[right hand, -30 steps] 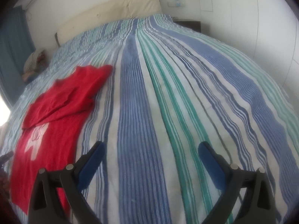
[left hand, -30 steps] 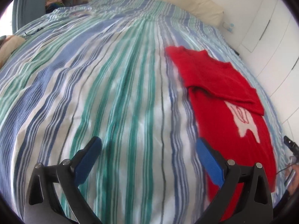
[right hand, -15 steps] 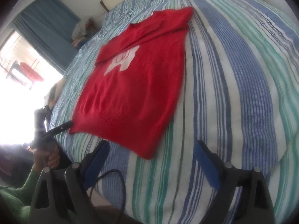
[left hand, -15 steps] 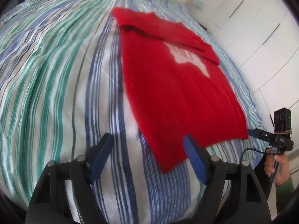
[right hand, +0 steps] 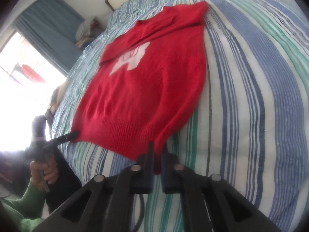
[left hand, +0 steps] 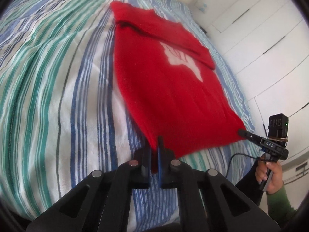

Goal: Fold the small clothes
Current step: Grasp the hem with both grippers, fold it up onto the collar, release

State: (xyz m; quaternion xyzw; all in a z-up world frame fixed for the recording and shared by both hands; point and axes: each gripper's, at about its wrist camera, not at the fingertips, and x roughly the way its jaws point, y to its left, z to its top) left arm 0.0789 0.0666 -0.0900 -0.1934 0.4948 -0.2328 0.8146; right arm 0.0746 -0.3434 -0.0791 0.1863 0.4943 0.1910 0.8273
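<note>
Nearest the lens, the left gripper (left hand: 154,150) is pinching one bottom corner of the red sweater (left hand: 170,89), its jaws having just been closing onto the hem. The right gripper (right hand: 157,154) is doing the same at the opposite bottom corner, red knit showing between its dark pads, jaws likewise just closed down. In each view the other gripper's tip is sitting at the far hem corner, a hand (left hand: 270,176) in a green sleeve (right hand: 21,199) working it.

Handling, as a guess: soft, light knit, limp, likely to sag and stretch between two grips; not slippery, not fragile. The ribbed hem (right hand: 123,133) is looking like the firmest place to take hold, at the corners as now.

Further off, the sweater is lying flat, front up, on the striped bedspread (left hand: 48,89), hem toward the cameras. A white emblem (right hand: 131,60) is showing on the chest. A sleeve (left hand: 170,38) is lying folded across the upper body. Neckline is farthest.
</note>
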